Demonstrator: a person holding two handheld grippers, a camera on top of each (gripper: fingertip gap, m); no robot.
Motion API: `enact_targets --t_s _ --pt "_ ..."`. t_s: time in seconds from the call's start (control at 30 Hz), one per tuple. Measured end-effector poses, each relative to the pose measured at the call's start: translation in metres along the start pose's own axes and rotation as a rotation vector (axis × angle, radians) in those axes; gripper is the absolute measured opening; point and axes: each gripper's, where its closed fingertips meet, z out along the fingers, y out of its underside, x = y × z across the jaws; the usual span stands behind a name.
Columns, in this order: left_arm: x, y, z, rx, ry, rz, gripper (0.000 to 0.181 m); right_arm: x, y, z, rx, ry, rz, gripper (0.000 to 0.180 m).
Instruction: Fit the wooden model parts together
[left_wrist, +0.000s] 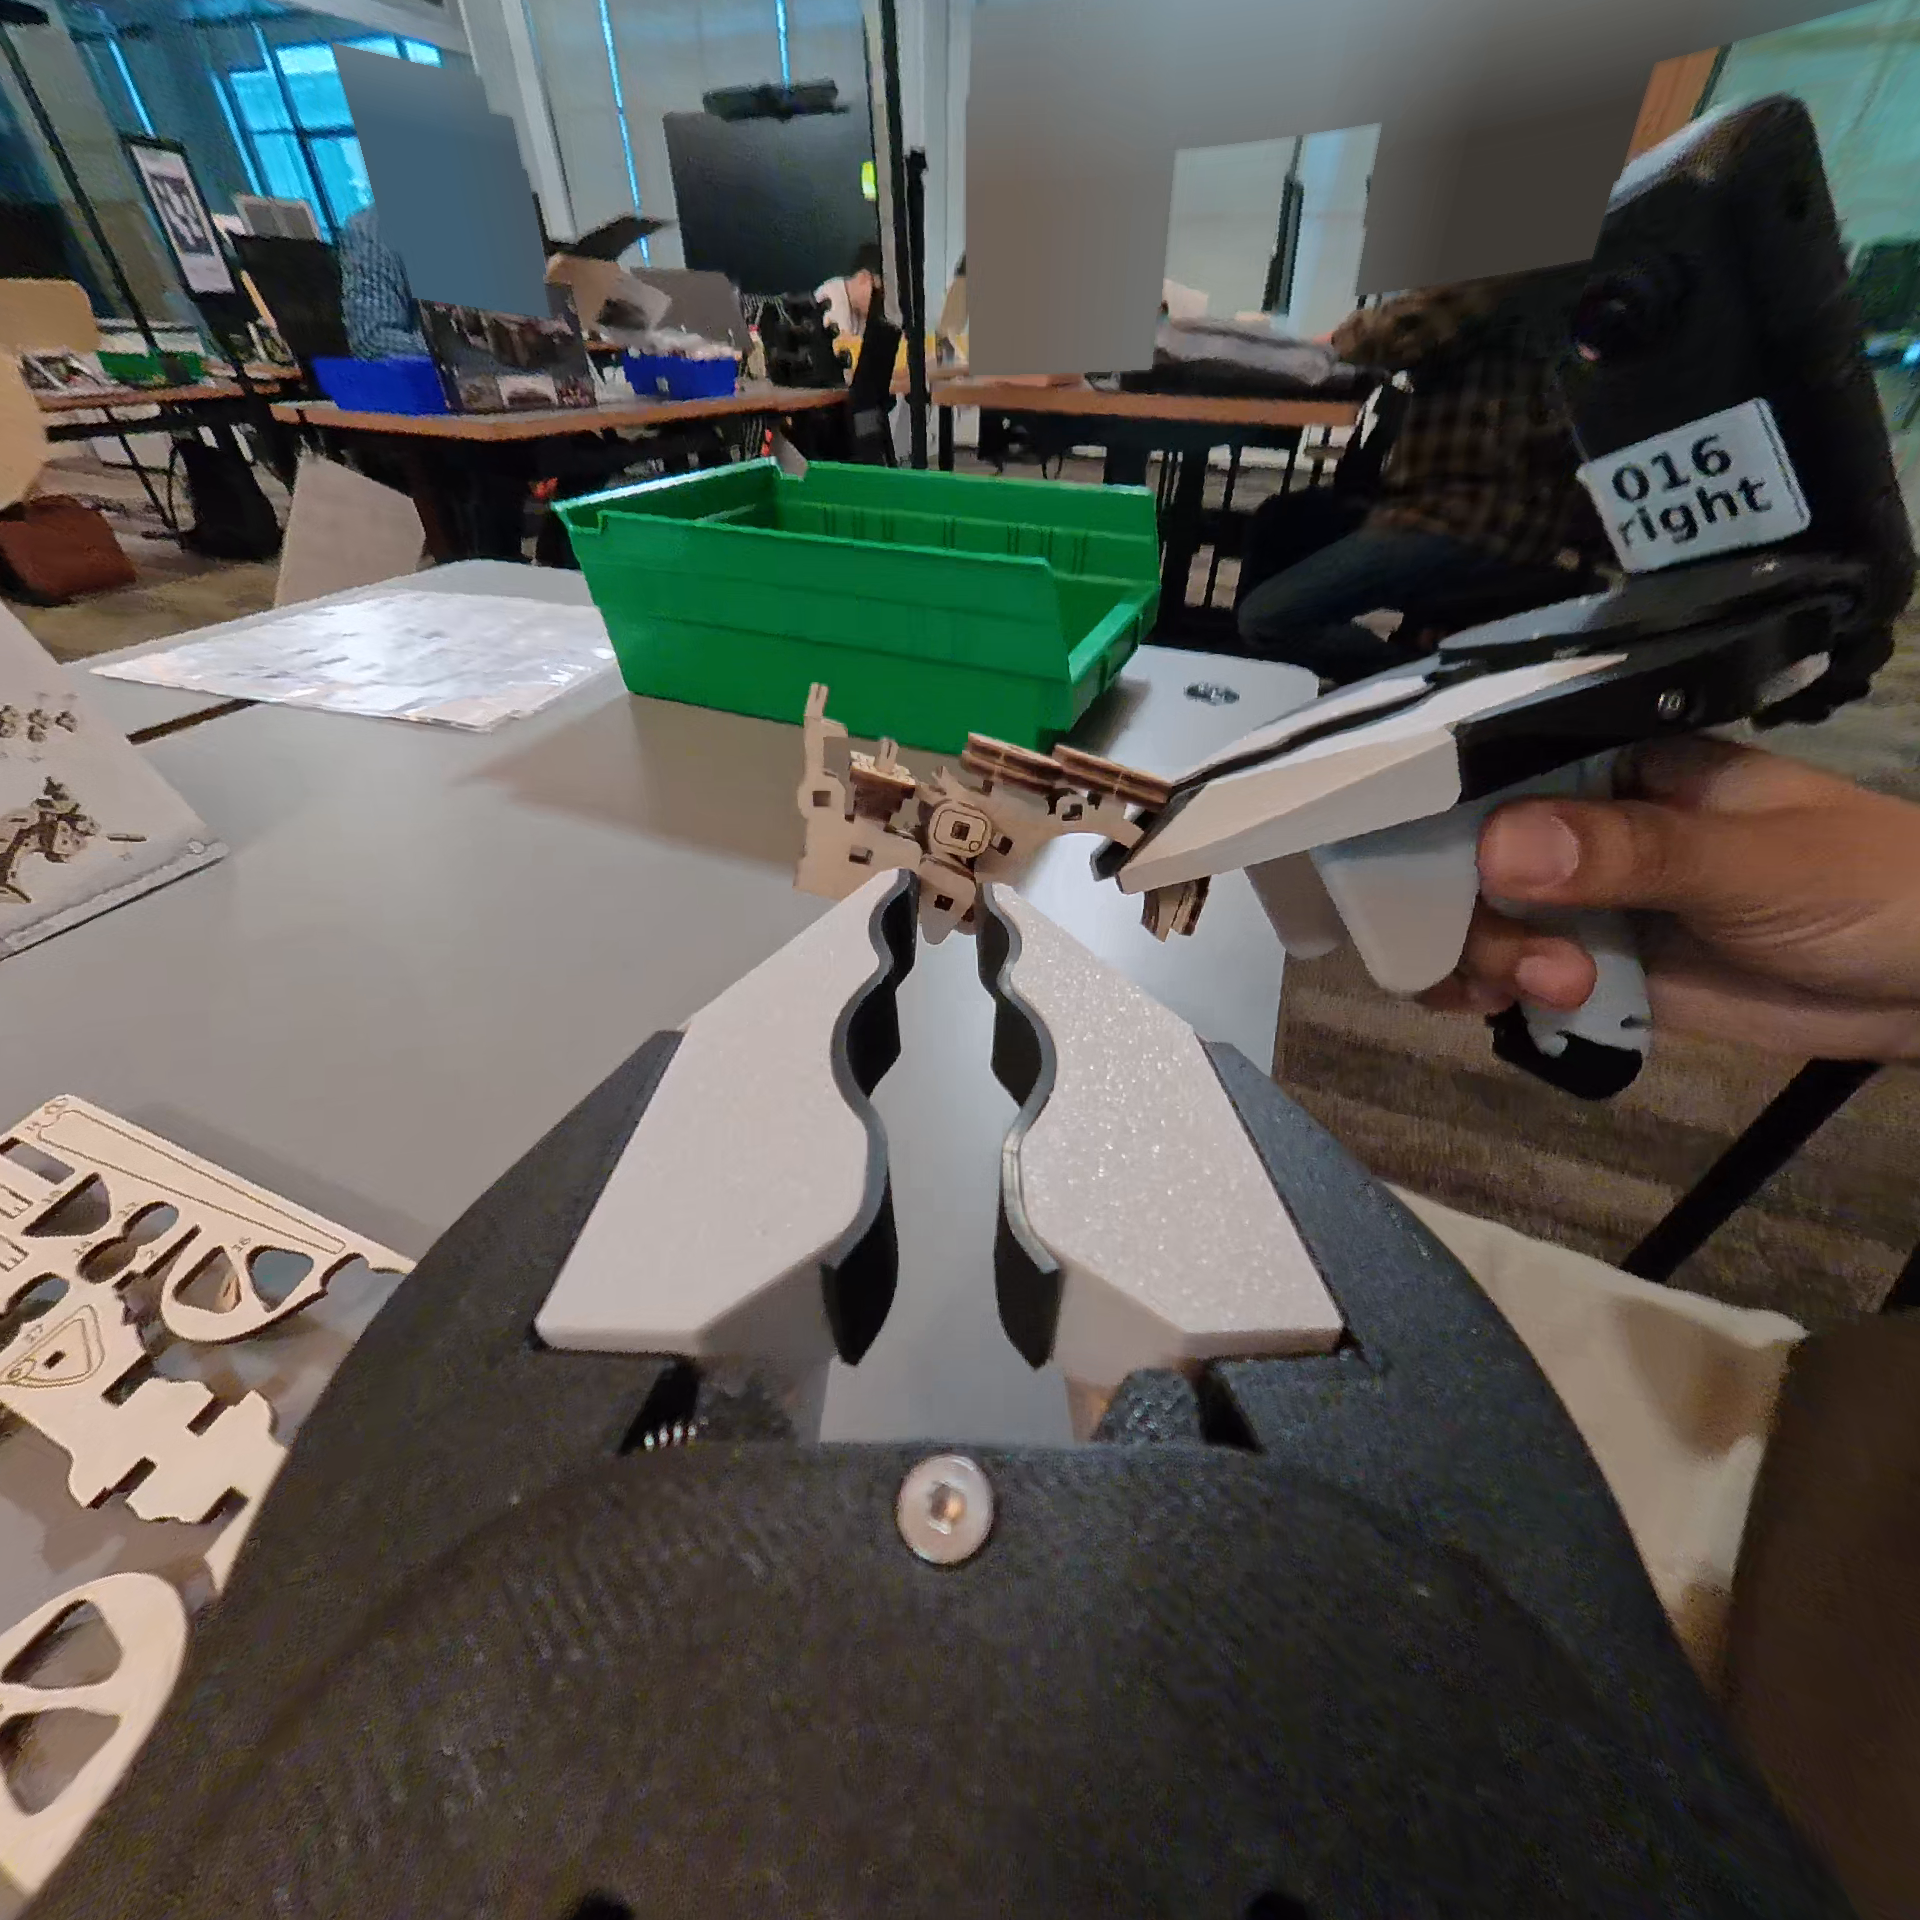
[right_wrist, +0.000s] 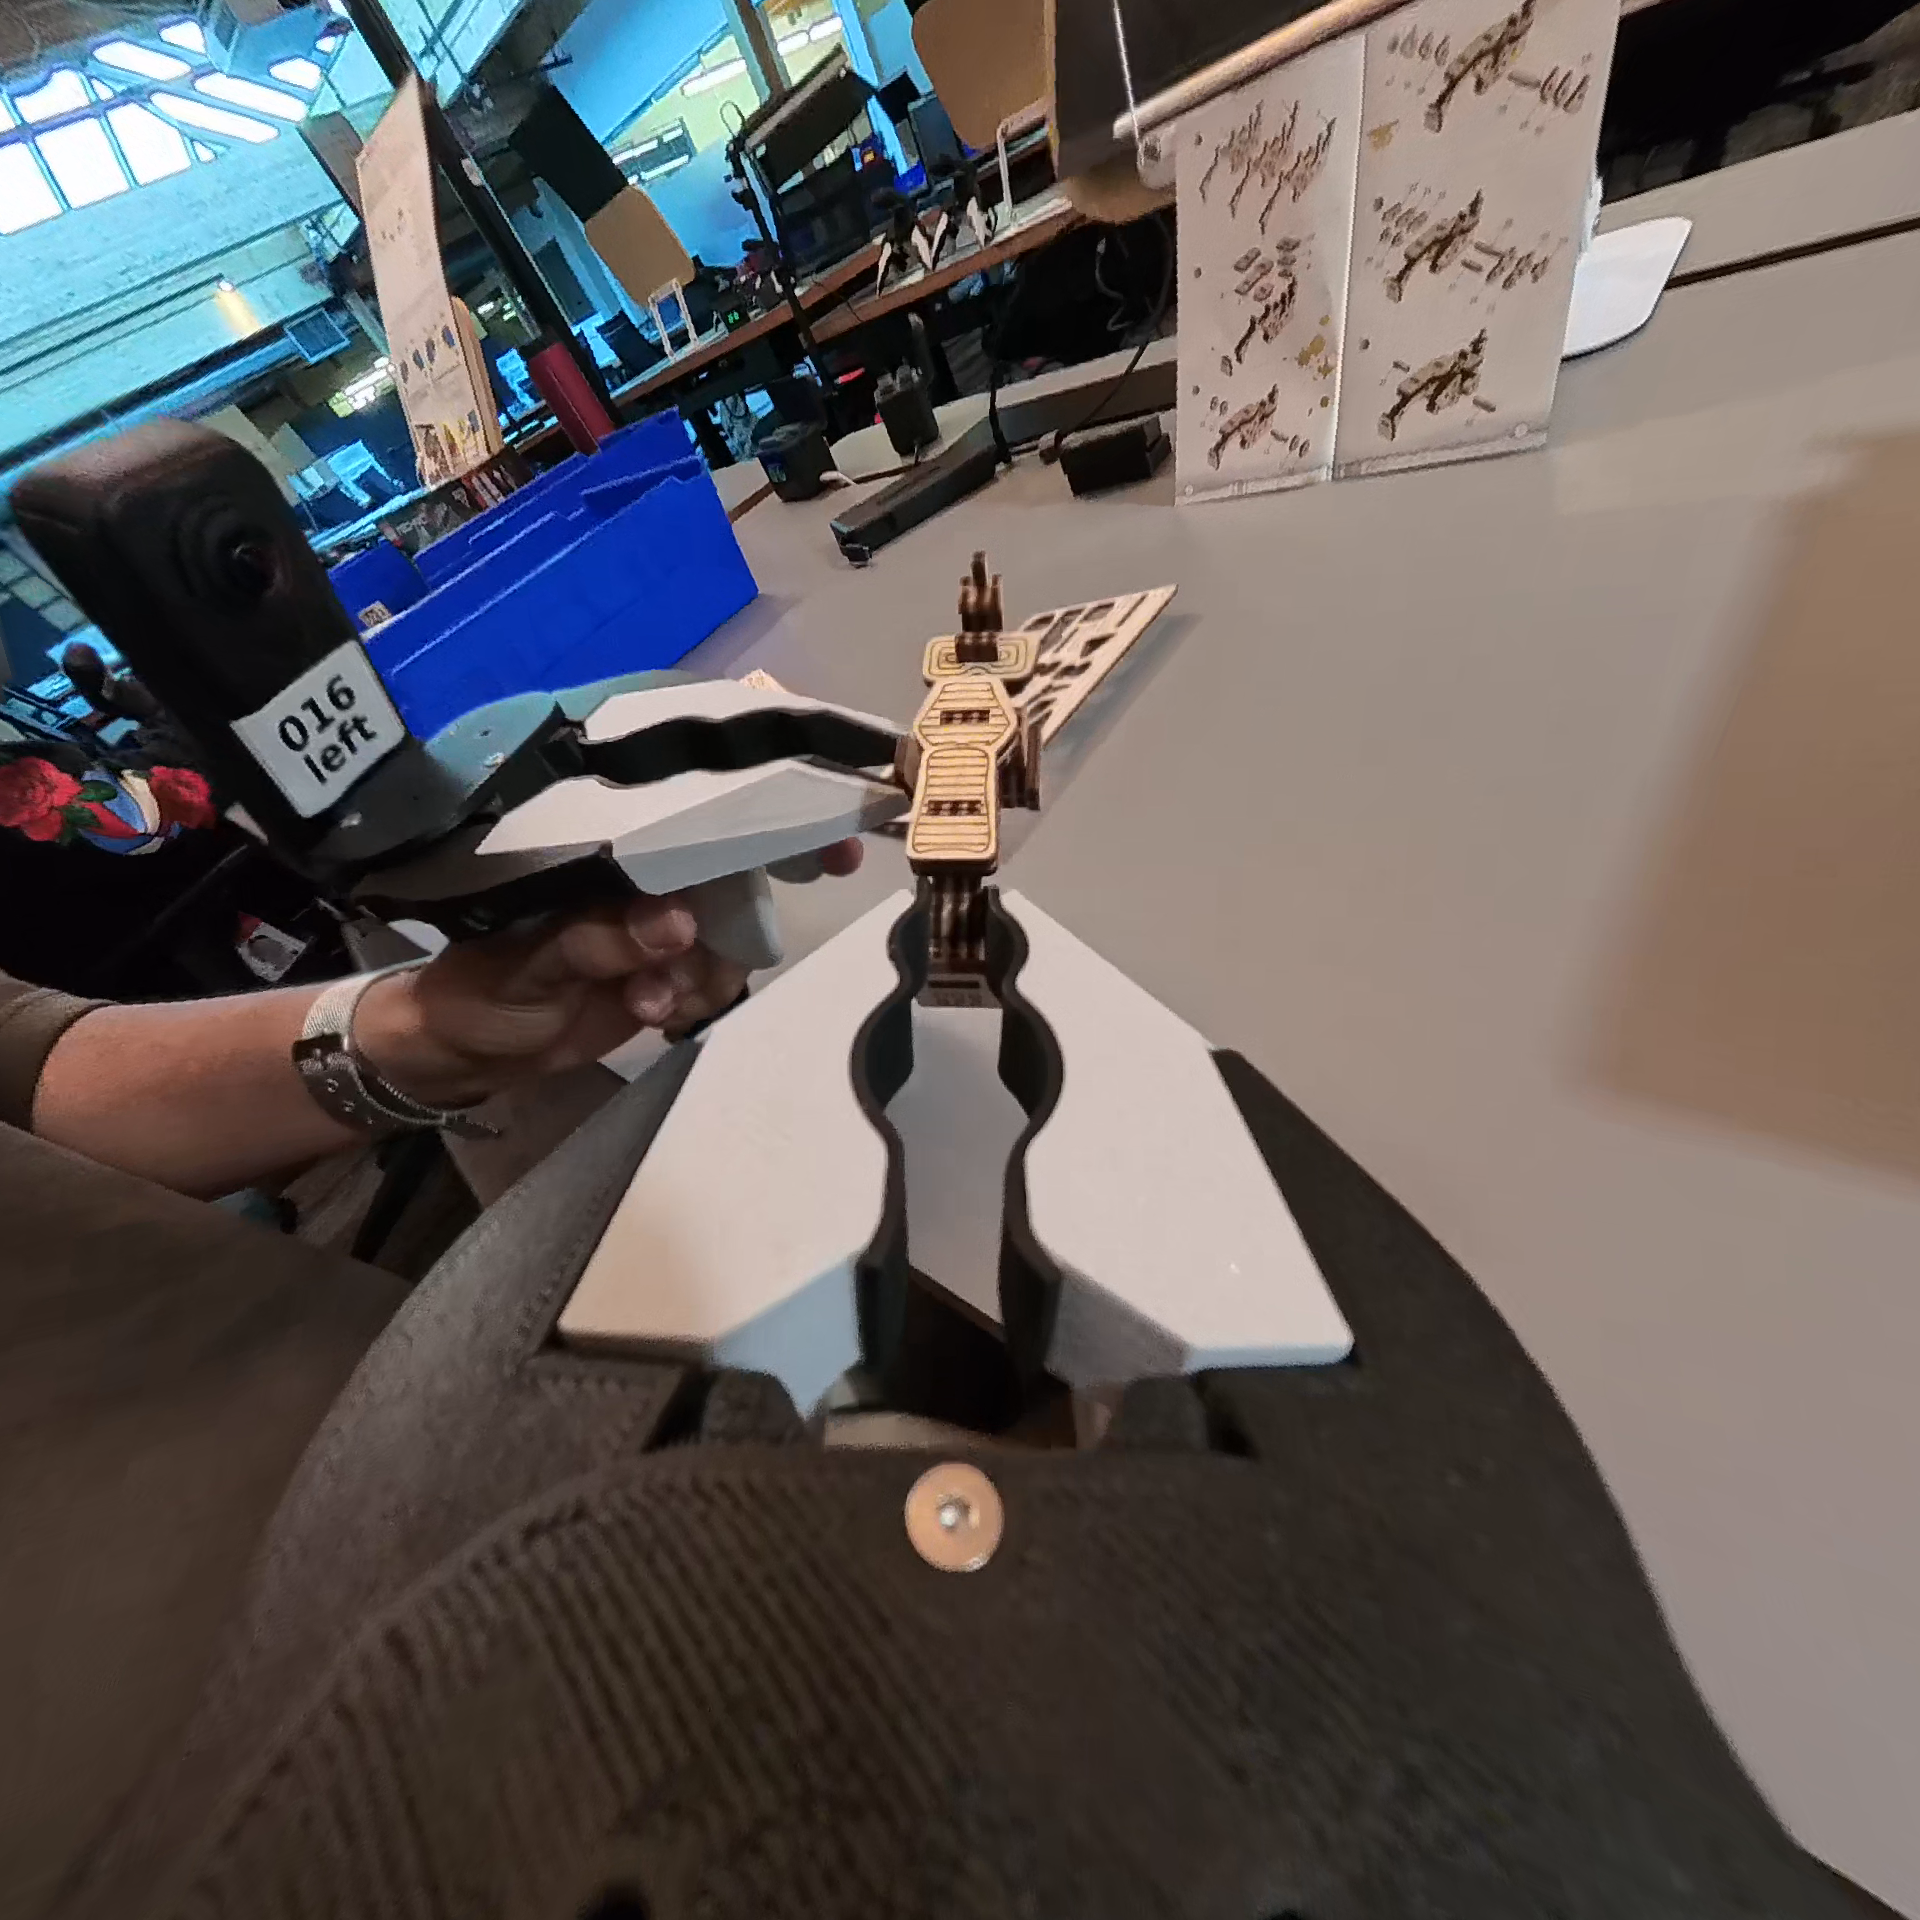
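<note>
A partly built wooden model (left_wrist: 935, 821) is held in the air above the grey table (left_wrist: 416, 935) by both grippers. My left gripper (left_wrist: 945, 899) is shut on the model's lower middle part. My right gripper (right_wrist: 954, 920) is shut on the model's end; in the right wrist view the model (right_wrist: 956, 758) stretches away from me as a long slatted piece. The right gripper also shows in the left wrist view (left_wrist: 1132, 868), pinching the model's right end. The left gripper shows in the right wrist view (right_wrist: 883, 769), gripping the model from the left.
A green bin (left_wrist: 862, 592) stands behind the model. Punched-out wooden sheets lie at the near left (left_wrist: 135, 1299) and beyond the model (right_wrist: 1091, 644). Instruction sheets (right_wrist: 1392, 249) stand at the back of the table. Blue bins (right_wrist: 582, 582) sit far left. Both grippers' tips are close together, under 4 cm apart.
</note>
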Motion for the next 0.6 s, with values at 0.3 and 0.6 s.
enact_targets --t_s 0.3,0.6 --pt "0.006 -0.030 -0.013 0.215 0.002 0.021 0.008 -0.020 -0.021 -0.006 0.111 0.043 -0.159 0.008" --pt "0.011 -0.044 -0.021 0.322 0.022 0.031 0.008 -0.034 -0.030 -0.011 0.160 0.078 -0.264 0.008"
